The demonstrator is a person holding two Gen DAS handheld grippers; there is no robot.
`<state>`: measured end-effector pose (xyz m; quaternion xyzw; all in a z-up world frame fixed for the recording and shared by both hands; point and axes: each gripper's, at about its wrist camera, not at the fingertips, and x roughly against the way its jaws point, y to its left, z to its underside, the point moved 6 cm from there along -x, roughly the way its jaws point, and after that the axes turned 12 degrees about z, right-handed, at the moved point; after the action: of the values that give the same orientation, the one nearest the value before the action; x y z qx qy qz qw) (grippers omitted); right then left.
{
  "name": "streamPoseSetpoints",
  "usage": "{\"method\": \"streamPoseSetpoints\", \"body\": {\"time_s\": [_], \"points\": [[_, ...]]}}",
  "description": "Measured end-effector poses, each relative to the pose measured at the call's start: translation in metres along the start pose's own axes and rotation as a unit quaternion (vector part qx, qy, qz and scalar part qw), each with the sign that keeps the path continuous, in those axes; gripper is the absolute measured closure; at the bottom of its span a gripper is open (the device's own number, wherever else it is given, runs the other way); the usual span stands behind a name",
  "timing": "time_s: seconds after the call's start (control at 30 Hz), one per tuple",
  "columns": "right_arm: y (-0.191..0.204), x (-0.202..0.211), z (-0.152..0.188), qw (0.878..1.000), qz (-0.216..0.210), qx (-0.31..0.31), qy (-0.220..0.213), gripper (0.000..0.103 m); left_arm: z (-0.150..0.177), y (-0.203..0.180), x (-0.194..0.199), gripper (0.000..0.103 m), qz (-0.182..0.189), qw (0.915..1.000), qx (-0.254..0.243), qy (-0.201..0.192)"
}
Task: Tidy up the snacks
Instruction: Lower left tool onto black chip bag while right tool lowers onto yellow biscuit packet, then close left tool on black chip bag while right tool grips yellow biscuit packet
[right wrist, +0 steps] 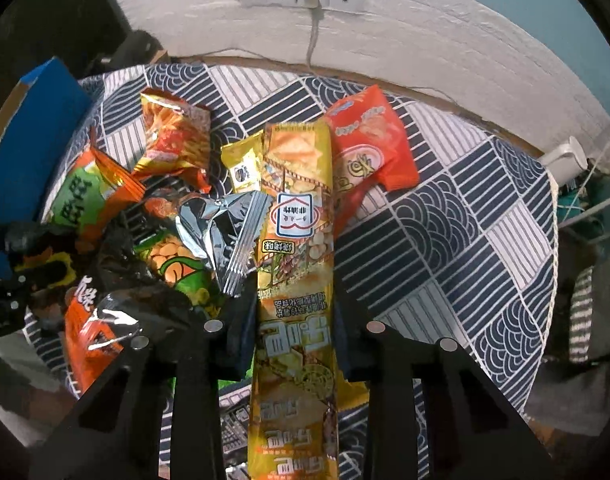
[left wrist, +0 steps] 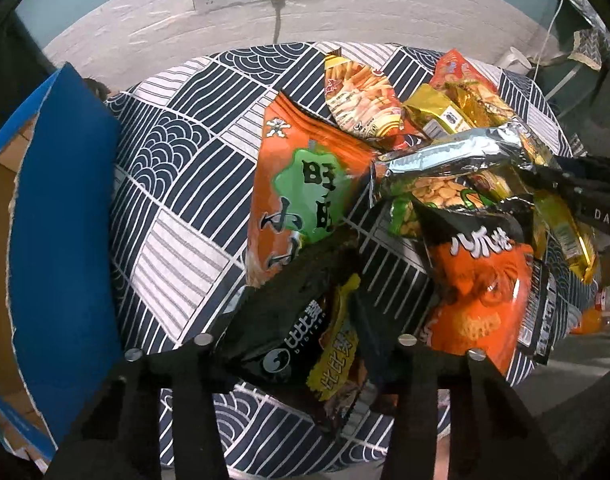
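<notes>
Left gripper (left wrist: 347, 280): fingers pinching the black bag (left wrist: 289, 332) by its upper edge, bag hanging down between them, above the cloth (left wrist: 185, 184)

Right gripper (right wrist: 295, 312): fingers pressed onto the long yellow pack (right wrist: 295, 240), gripped mid-length; far end lies on the pile, near end runs out of view under the camera

Snack pile, left wrist view: orange-green bag (left wrist: 301, 184) just beyond the black bag; foil peanut bag (left wrist: 437, 184) and orange chip bag (left wrist: 481, 292) to the right; fries bag (left wrist: 357, 96) and gold packs (left wrist: 445, 116) farther off. Red bag (right wrist: 369, 144) lies far right of the yellow pack, touching it

Blue box (left wrist: 65, 240): at the left edge of the cloth, open, the likely destination

Risks:
- Black bag held only by a thin edge; it may slip out or swing into the orange-green bag
- Yellow pack overlaps the foil bag and red bag; lifting it may drag them toward the table edge
- Narrow grip on a long pack; it may sag or pivot
- Both grippers work close together over the pile; they may collide

Hard to make out:
- Box interior mostly cut off
- Packs under the pile hidden
- Left fingertips dark against the black bag, contact line unclear
</notes>
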<state>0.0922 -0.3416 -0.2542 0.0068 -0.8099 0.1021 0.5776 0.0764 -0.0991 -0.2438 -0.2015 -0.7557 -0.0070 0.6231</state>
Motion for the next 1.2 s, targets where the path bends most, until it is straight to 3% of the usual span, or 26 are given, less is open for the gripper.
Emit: {"method": "streamPoseSetpoints", "body": {"time_s": [0.37,0.53,0.63,0.97,1.03,1.2], "points": [[0.007,0.018,0.008,1.000,0.000,-0.001,-0.012,0.073,0.011,0.023,0.015,0.060,0.020,0.9987,0.046,-0.008],[0.013,0.013,0.017,1.000,0.000,0.005,-0.003,0.073,0.021,0.029,0.009,0.035,-0.002,0.9985,0.055,0.000],[0.018,0.004,0.023,1.000,0.003,0.010,0.010,0.073,0.025,0.028,0.006,0.027,-0.015,0.9986,0.051,0.005],[0.016,-0.012,0.025,1.000,0.003,0.004,0.024,0.069,0.033,0.026,-0.001,0.019,-0.020,0.9974,0.066,0.021],[0.017,-0.014,0.027,1.000,0.003,0.008,0.026,0.067,0.036,0.028,-0.004,0.014,-0.020,0.9966,0.075,0.025],[0.019,-0.021,0.030,0.999,0.010,0.021,0.028,0.067,0.052,0.025,-0.021,0.013,-0.006,0.9944,0.092,0.051]]}}
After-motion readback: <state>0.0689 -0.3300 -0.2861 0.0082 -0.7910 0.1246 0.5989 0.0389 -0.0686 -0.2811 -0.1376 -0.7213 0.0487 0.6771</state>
